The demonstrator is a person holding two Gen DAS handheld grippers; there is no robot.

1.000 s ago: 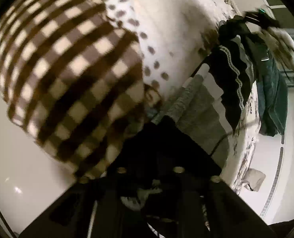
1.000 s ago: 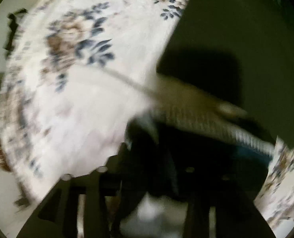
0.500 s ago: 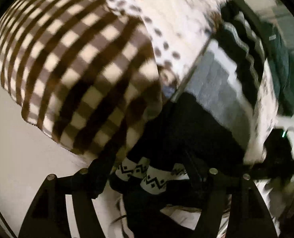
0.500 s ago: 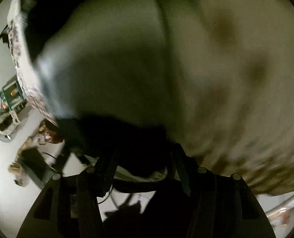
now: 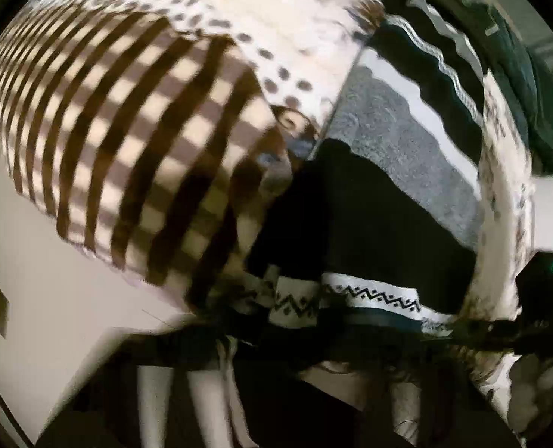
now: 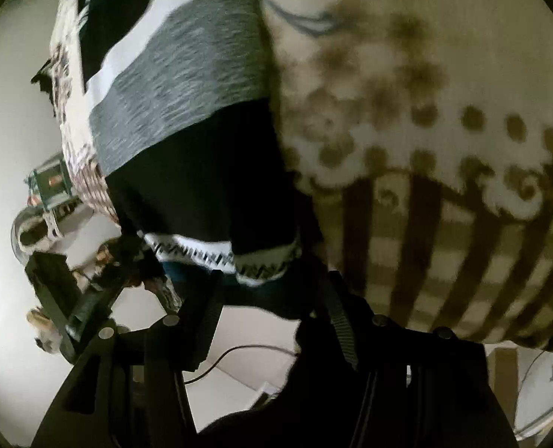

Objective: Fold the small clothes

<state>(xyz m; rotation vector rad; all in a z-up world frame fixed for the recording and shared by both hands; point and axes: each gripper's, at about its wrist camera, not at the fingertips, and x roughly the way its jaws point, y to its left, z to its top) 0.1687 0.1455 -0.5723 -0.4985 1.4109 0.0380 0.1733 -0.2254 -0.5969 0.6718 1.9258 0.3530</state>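
We list: brown-checked blanket [image 5: 127, 142] on the left; dotted white cloth [image 6: 444, 86] beyond it; striped knit garment [image 6: 186, 86], black, grey and white, lying right of the blanket. Right hand-held gripper [image 6: 265, 291] clamps its patterned hem [image 6: 216, 257]. Left hand-held gripper [image 5: 287, 336]: blurred, cannot tell.
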